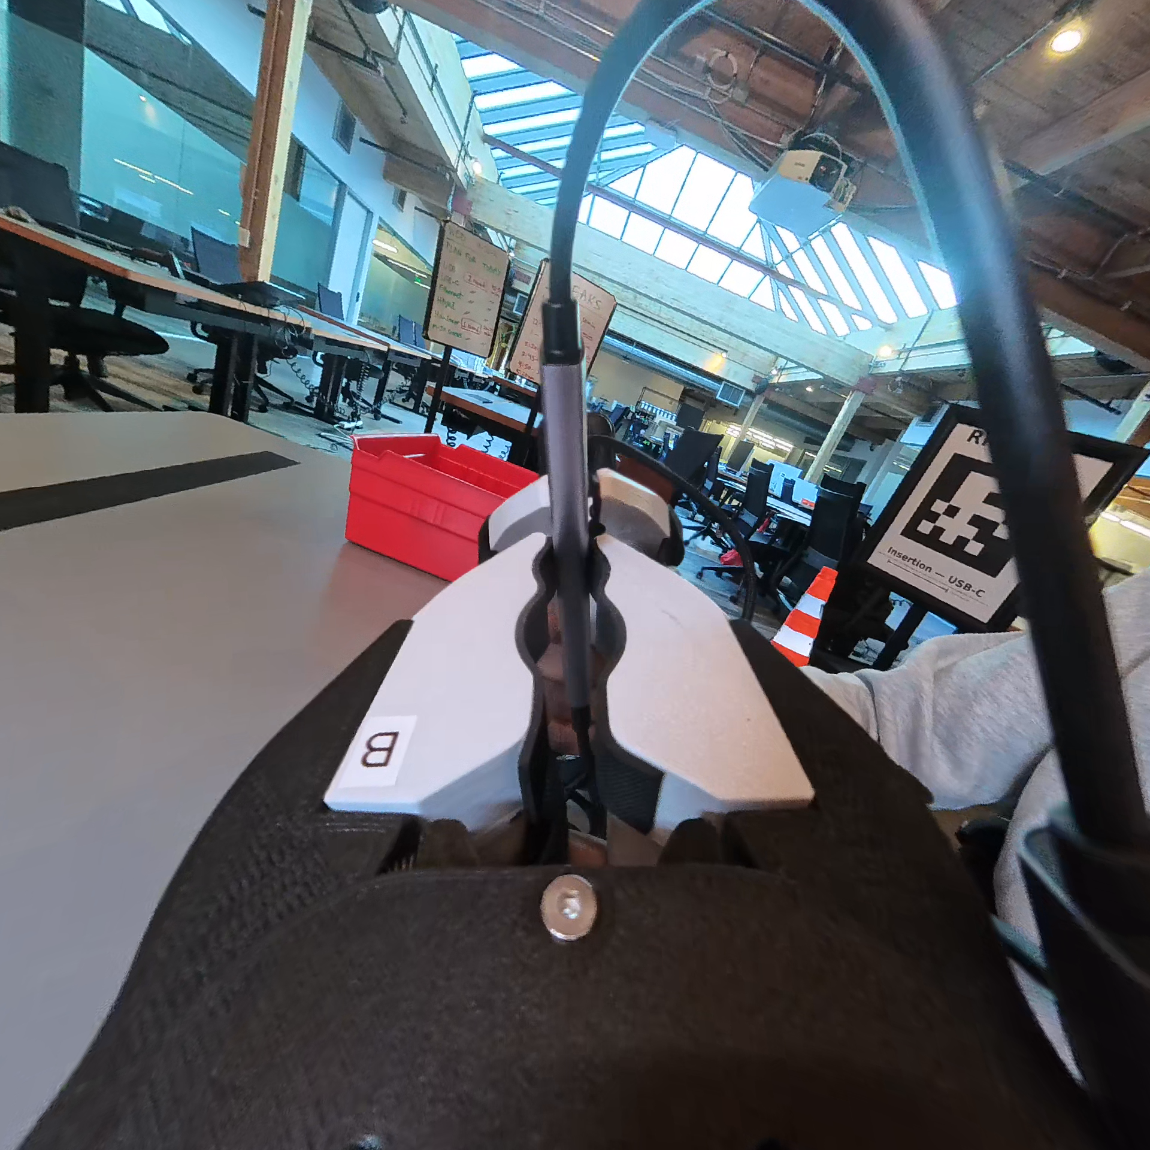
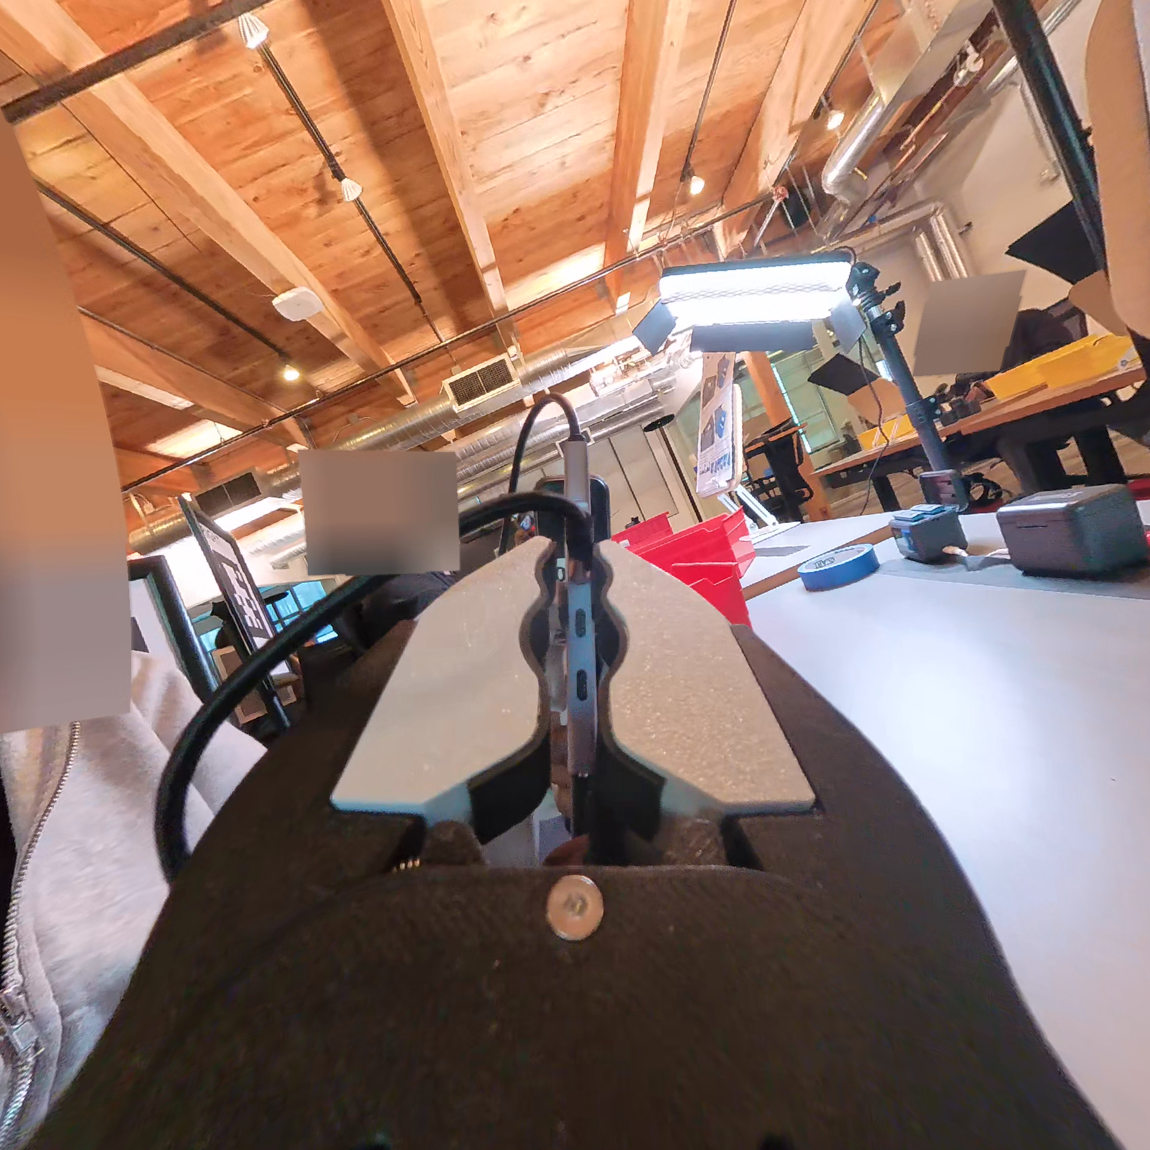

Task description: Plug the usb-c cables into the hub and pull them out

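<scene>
My left gripper (image 1: 563, 560) is shut on a slim grey hub (image 1: 563, 435), held edge-on and upright above the grey table (image 1: 155, 622). The hub's own black lead (image 1: 622, 81) arcs overhead. Just beyond the hub are the right gripper's fingers (image 1: 631, 507). In the right wrist view, my right gripper (image 2: 575, 551) is shut on the black plug (image 2: 580, 547) of a USB-C cable (image 2: 249, 672), which loops in from the left. The plug meets the port edge of the hub (image 2: 582, 653), where two free ports show. How deep it sits is hidden.
A red bin (image 1: 423, 504) stands on the table behind the grippers and also shows in the right wrist view (image 2: 697, 554). A blue tape roll (image 2: 837, 563) and grey device boxes (image 2: 1070, 535) lie far right. A person's grey sleeve (image 1: 933, 703) and a framed marker sign (image 1: 958, 516) are close by.
</scene>
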